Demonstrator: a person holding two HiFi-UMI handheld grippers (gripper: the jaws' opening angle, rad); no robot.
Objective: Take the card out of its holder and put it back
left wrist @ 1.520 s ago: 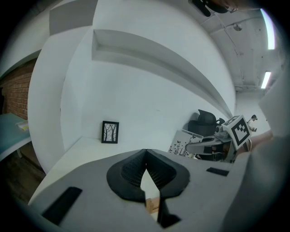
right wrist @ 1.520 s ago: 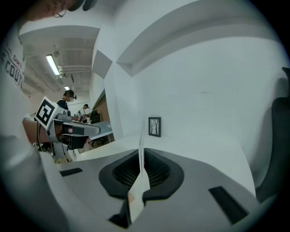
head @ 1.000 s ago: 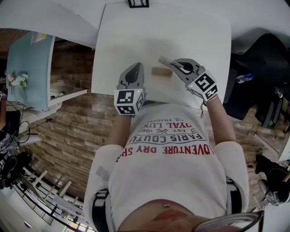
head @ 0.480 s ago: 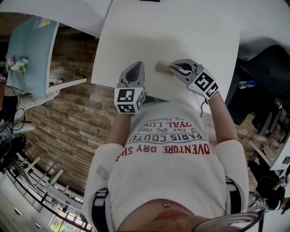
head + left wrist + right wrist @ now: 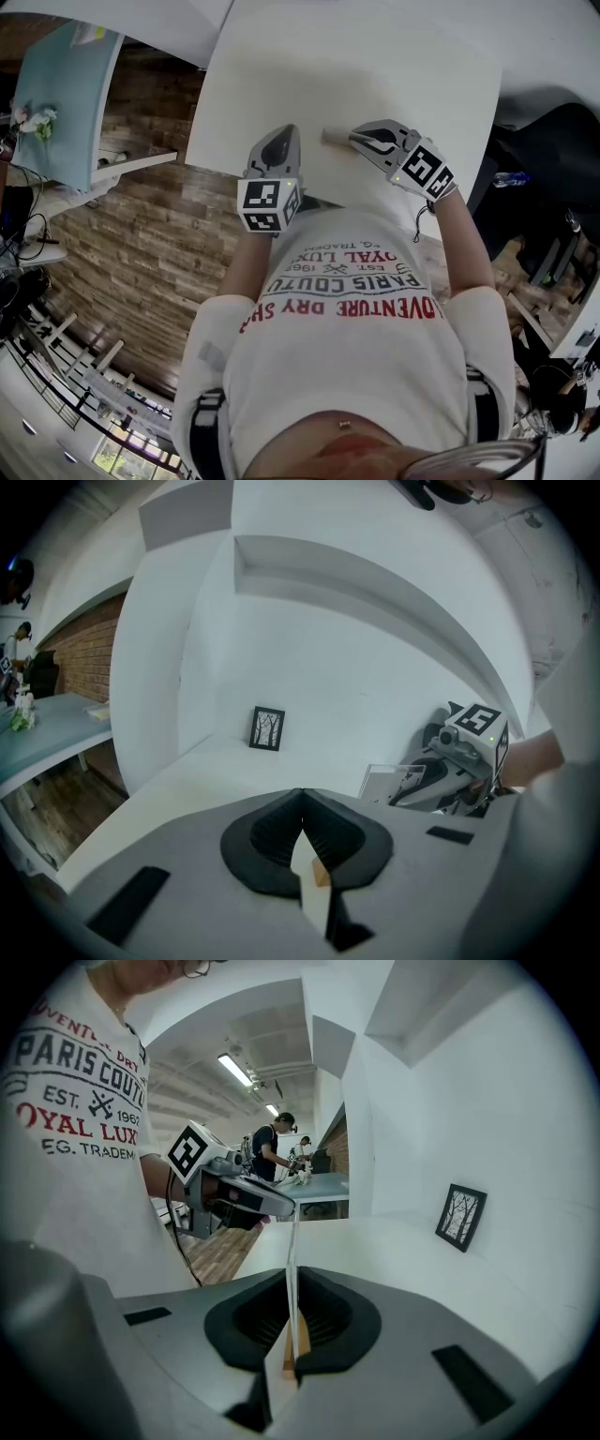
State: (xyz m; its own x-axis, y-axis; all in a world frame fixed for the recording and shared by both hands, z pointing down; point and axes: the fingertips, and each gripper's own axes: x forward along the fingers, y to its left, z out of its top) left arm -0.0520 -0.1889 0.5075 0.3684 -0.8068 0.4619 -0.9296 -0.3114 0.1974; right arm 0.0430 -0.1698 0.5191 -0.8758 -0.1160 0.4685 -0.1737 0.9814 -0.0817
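Head view: the right tongs (image 5: 359, 138) now sit low over the wooden holder (image 5: 332, 137) on the white counter (image 5: 375, 66), covering all but its left end. They are clamped on the card (image 5: 291, 1241), which the right gripper view shows edge-on as a thin pale line rising from between the pads. A second ago these tongs hung clear of the holder, up and behind it, with the card's tip in the air and the whole holder bare. Half a second ago they were already down, and they have hardly shifted since.

The left gripper view shows the same card flat-on, a pale sheet just ahead of the right tongs. The left tongs (image 5: 301, 799) are closed with nothing between them. In the head view they sit at the counter's near edge, just left of the holder and apart from it, much as they did a second ago.

As I read it, the card has been taken out and the return is under way, its lower edge at or in the slot. No view shows whether it is seated. Nothing steadies the holder, so a skewed push could slide or tip it.
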